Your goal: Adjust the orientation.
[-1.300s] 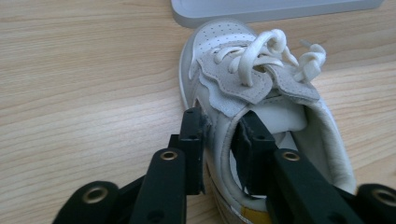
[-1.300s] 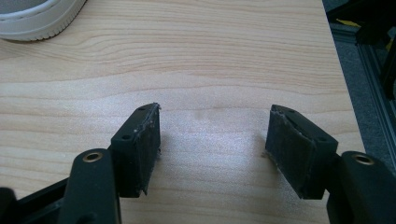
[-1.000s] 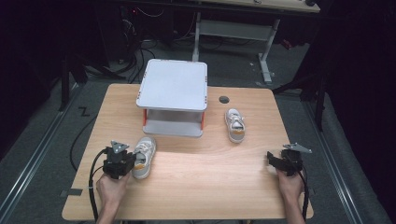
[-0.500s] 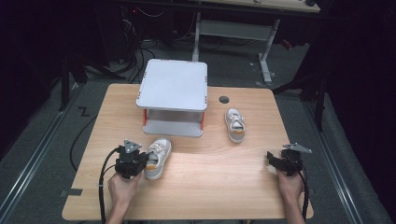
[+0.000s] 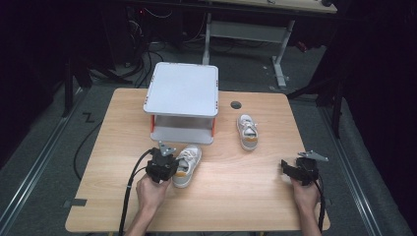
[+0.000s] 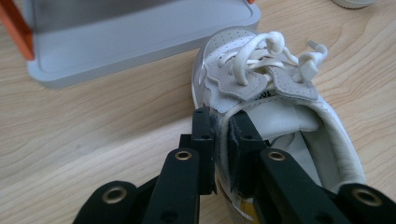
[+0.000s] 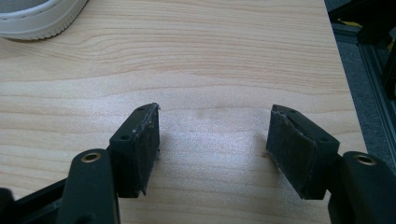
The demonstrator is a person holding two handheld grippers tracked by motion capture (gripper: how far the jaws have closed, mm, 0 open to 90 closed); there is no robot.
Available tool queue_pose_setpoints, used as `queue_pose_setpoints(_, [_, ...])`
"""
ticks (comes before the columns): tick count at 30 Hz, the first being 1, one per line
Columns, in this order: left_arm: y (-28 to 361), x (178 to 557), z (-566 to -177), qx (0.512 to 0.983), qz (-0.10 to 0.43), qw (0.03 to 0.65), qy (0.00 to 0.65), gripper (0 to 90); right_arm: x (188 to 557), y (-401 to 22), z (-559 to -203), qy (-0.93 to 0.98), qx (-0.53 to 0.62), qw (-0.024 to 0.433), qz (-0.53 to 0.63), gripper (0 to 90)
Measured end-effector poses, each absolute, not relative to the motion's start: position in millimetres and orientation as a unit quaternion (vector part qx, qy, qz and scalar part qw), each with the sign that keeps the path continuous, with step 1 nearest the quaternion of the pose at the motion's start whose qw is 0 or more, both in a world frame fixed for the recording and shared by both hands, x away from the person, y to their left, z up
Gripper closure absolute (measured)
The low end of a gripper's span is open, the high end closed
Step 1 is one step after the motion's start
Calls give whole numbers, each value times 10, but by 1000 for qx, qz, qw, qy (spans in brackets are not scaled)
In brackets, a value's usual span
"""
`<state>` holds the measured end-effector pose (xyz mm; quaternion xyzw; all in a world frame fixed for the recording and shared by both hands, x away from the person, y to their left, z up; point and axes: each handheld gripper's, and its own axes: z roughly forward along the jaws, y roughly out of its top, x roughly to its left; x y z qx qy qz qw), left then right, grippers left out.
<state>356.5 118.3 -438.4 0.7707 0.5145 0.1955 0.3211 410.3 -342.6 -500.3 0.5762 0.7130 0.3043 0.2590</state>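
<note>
Two white shoes on my wooden surface (image 5: 236,196). Left claw (image 6: 223,140) is pinching the near shoe (image 5: 187,165) by its collar wall: one jaw outside, other inside the opening, pressed tight w/ the padded rim between them. From the left gripper view I see its laces knotted on top, toe pointing toward the lower shelf of the grey rack (image 5: 182,89), toe tip just beside the shelf edge, can't tell if touching. In high view that shoe lies at centre-left of the surface, just in front of the rack, angled w/ toe up-right. My left hand (image 5: 150,191) grips the tool from the near side, black cable (image 5: 129,196) trailing back off the near edge.

Second shoe (image 5: 247,131) sits right of the rack, toe toward the far edge, well apart from both tools. Small dark round hole (image 5: 236,104) in the surface beyond it.

Right claw (image 7: 212,140) is spread wide, nothing between the jaws, just bare wood grain. It's low over the surface near the right edge; can't tell if it rests on it. Right hand (image 5: 305,194) holds it, jaws pointing left across the surface. In the right gripper view a curved white sole shows at top left corner, far off.

Rack has 2 levels, orange posts at corners, top level bare.
</note>
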Motion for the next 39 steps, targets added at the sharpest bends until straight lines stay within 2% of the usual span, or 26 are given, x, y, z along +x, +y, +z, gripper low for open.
queue_pose_setpoints(17, [544, 3656, -4425, 799, 203, 288, 487, 811, 4102, -3428, -5003, 713, 576, 259, 304, 346])
queue_pose_setpoints(28, [530, 3639, -4427, 812, 141, 304, 478, 760, 4097, -3424, -5004, 712, 577, 261, 303, 344])
queue_pose_setpoints(39, [588, 3646, -4442, 808, 124, 320, 480, 735, 4097, -3425, -5004, 712, 577, 260, 303, 344])
